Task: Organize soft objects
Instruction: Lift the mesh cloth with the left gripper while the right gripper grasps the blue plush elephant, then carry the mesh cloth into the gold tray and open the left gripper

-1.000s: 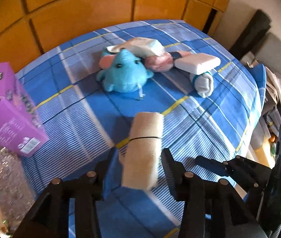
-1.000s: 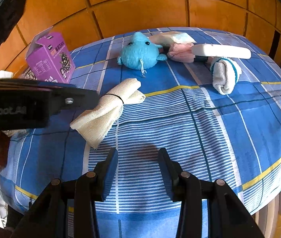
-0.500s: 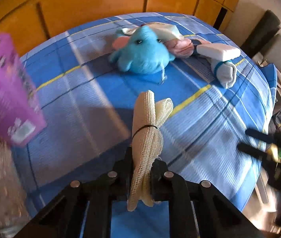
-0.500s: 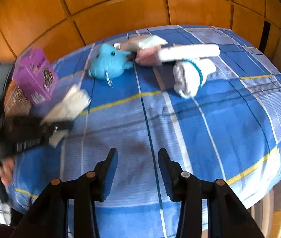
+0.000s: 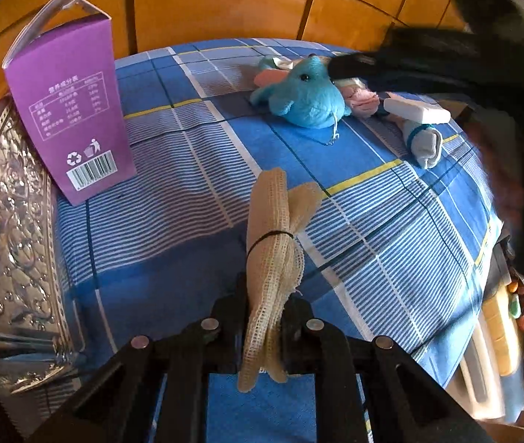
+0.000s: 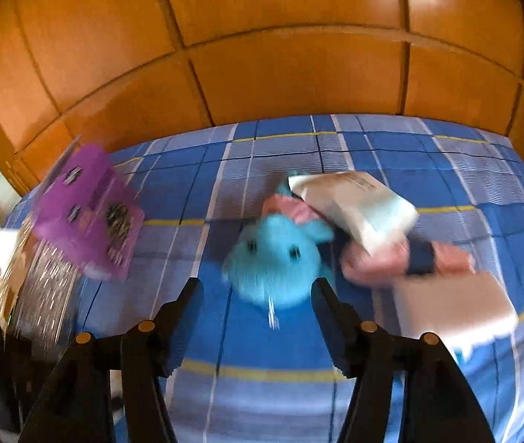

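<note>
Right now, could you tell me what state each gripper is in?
Left gripper: shut on the cream mesh cloth.
Right gripper: jaws opening, nothing between them; blue plush toy lies just ahead.

On the bedspread point(image 5: 195, 170) a carton point(image 5: 73, 110) stands at the left. A plush toy point(image 5: 306, 96) lies far, with a packet point(image 6: 354, 206) behind it and a bar point(image 5: 417, 110) and rolled sock point(image 5: 424, 140) to its right. A tied cloth bundle point(image 5: 273, 243) sits nearest.
</note>
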`<state>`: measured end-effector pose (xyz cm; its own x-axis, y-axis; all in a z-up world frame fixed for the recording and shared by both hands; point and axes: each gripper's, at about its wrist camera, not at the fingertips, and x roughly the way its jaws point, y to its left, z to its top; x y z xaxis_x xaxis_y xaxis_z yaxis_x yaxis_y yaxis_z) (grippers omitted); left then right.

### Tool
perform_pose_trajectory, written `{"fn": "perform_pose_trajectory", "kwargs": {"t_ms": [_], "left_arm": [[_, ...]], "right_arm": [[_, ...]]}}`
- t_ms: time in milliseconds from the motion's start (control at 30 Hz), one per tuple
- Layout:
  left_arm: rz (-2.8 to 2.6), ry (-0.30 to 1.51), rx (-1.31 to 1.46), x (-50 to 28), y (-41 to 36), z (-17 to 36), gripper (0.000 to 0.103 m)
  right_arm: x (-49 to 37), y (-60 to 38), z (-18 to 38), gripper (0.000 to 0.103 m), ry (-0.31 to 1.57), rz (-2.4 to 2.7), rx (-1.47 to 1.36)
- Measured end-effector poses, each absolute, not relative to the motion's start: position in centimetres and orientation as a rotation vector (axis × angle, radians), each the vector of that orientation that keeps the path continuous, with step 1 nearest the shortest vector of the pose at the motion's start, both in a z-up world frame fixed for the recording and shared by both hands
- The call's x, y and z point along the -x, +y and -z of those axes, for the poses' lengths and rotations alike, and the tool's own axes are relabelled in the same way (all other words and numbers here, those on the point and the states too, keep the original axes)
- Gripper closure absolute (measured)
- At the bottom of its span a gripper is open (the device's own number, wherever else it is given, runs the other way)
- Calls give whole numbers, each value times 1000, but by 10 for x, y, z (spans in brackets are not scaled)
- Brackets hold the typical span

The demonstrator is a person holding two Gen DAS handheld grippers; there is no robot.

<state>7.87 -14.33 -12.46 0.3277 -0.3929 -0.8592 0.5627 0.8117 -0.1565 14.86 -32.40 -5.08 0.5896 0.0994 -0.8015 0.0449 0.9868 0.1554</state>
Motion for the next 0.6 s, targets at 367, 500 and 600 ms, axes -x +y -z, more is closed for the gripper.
{"fn": "perform_pose_trajectory", "kwargs": {"t_ms": [367, 500, 600], "left_arm": [[634, 1041, -184, -75, -142, 125, 89], [629, 1047, -184, -74, -142, 123, 89], [614, 1071, -192, -77, -148, 120, 89]], "right_arm": [[-189, -325, 85, 58, 1037, 20, -108], [-148, -312, 82, 58, 1045, -52, -69], [-115, -306, 92, 57, 1075, -75, -57]]}}
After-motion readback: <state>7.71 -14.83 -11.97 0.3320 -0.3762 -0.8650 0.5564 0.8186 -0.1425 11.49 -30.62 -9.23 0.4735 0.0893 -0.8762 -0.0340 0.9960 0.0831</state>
